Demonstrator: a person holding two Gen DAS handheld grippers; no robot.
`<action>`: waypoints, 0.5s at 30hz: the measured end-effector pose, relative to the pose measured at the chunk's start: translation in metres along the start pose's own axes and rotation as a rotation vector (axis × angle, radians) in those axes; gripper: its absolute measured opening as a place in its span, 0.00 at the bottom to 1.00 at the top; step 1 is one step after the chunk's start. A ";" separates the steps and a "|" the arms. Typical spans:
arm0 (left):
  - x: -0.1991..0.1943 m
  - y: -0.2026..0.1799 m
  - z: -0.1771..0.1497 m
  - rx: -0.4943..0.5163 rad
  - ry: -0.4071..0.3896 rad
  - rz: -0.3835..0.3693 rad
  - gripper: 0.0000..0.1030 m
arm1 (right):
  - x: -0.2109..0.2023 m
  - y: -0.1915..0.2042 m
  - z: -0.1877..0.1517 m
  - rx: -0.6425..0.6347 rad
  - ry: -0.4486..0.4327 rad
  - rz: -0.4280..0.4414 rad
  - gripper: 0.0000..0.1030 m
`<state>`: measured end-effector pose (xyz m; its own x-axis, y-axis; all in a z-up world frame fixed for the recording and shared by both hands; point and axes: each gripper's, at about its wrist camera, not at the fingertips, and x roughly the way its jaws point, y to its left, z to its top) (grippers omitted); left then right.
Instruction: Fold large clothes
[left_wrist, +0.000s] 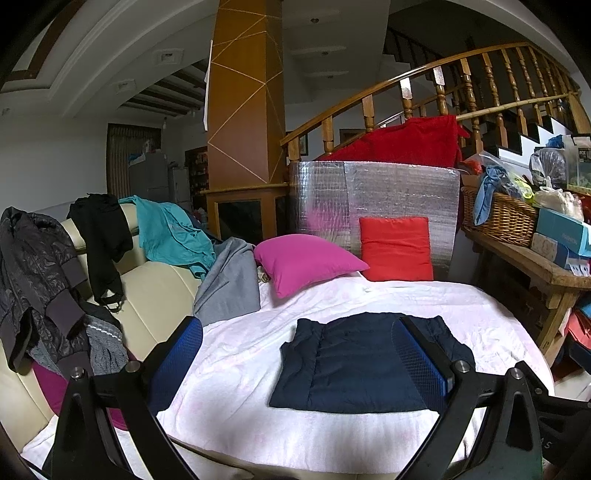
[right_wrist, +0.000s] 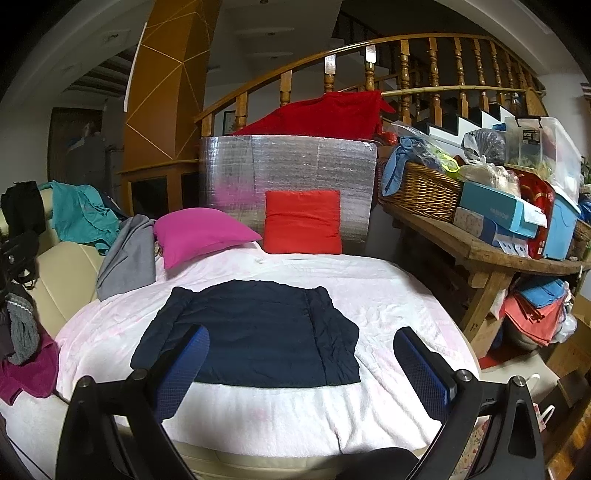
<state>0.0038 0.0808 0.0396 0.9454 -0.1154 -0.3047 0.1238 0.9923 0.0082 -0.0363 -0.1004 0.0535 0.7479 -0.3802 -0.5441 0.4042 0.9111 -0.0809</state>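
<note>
The navy garment (right_wrist: 255, 332) lay flat near the front edge of the bed (right_wrist: 388, 295), on its pale pink cover, its side panels already turned inward into a tidy rectangle, probably so a crosswise fold could follow. Both the left gripper (left_wrist: 295, 365) and the right gripper (right_wrist: 299, 369) hovered above that front edge with jaws spread wide and holding nothing, apparently poised to take the near hem. The pink pillow (right_wrist: 199, 232) and red cushion (right_wrist: 303, 221) sat at the far edge, clear of the work.

The right tool's left finger (right_wrist: 177, 373) hides the navy jacket's (right_wrist: 255, 332) near left corner, and the box labels on the table (right_wrist: 491, 254) are too small to read.
</note>
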 end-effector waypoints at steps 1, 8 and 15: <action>0.001 -0.001 0.000 0.000 0.001 0.000 0.99 | 0.002 0.000 0.001 -0.001 0.003 0.000 0.99; 0.020 -0.003 0.005 0.000 0.019 -0.003 0.99 | 0.018 0.002 0.006 0.001 0.019 -0.005 0.99; 0.038 -0.009 0.009 0.015 0.032 0.001 0.99 | 0.040 0.002 0.012 0.010 0.039 -0.003 0.99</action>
<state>0.0409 0.0676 0.0368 0.9356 -0.1131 -0.3346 0.1281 0.9915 0.0229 0.0013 -0.1160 0.0417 0.7260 -0.3762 -0.5757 0.4116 0.9083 -0.0744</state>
